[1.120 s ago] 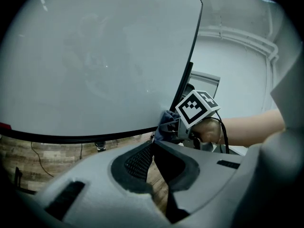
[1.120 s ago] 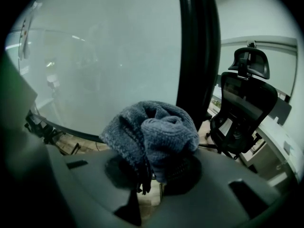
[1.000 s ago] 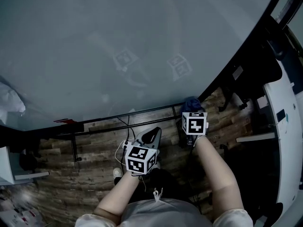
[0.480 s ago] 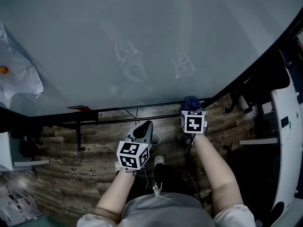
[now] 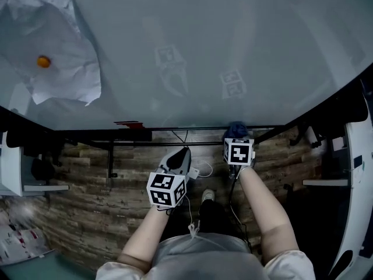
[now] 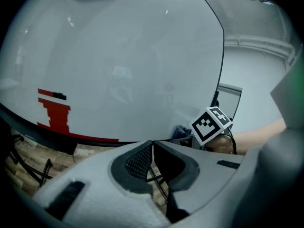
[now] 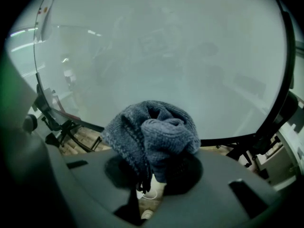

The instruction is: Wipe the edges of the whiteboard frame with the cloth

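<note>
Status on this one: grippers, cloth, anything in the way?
Left gripper shut, empty. Right gripper shut on cloth, at whiteboard frame lower edge. Small red item on that edge, further left.

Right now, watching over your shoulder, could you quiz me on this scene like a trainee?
1. True or false: the left gripper holds the cloth.
2. The cloth is nearest which part of the whiteboard? A) top edge B) bottom frame edge C) centre
3. What colour is the small round thing on the crumpled paper?
Key: 1 false, the right gripper holds it; 2 B; 3 orange.
</note>
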Available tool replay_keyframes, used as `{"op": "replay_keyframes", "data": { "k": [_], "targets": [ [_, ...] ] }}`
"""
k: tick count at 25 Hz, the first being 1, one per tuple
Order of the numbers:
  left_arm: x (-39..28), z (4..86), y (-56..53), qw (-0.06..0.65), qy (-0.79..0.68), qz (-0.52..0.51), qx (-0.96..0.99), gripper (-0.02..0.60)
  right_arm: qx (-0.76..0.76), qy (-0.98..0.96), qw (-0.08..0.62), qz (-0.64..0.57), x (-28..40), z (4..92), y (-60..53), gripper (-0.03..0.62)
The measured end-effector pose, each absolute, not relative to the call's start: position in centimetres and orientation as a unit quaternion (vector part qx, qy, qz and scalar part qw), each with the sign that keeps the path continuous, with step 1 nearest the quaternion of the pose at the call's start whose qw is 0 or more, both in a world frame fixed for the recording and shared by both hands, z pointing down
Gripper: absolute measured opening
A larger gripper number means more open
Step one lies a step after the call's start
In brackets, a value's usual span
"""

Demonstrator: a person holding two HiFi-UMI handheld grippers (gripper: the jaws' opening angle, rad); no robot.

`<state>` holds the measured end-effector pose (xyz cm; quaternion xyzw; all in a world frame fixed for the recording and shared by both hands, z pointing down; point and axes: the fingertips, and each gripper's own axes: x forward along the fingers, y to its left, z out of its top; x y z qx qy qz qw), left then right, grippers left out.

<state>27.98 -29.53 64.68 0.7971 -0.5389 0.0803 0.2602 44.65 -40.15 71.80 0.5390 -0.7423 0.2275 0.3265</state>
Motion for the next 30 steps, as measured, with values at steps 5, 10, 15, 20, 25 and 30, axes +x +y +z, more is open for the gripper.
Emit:
{"op": "replay_keyframes", "data": {
  "k": [5, 10, 15, 20, 25, 30],
  "targets": [
    [22.8, 63.4, -28.4, 0.238, -0.551, 0.086, 0.795, 0.025, 0.532, -0.741, 0.349, 0.215, 39.5, 71.9, -39.3, 0.077],
    [18.0, 63.4, -27.3, 0.245, -0.553, 0.079, 0.793, 0.025, 0.496, -0.765, 0.349, 0.218, 31.7, 71.2, -37.8, 0.077],
    [12.9, 63.2, -26.8, 0.237, -0.553, 0.078, 0.795, 0.025, 0.485, -0.773, 0.345, 0.22, 24.9, 71.2, -36.6, 0.077],
    [8.1, 63.4, -25.9, 0.236, -0.555, 0.077, 0.794, 0.025, 0.478, -0.779, 0.34, 0.221, 19.9, 71.3, -35.8, 0.077],
    [3.8, 63.5, -24.4, 0.235, -0.554, 0.076, 0.795, 0.025, 0.489, -0.772, 0.34, 0.221, 16.4, 70.3, -35.5, 0.077],
    [-1.5, 63.2, -23.1, 0.237, -0.566, 0.065, 0.787, 0.025, 0.482, -0.774, 0.338, 0.234, 12.2, 70.3, -34.8, 0.077]
  ]
}}
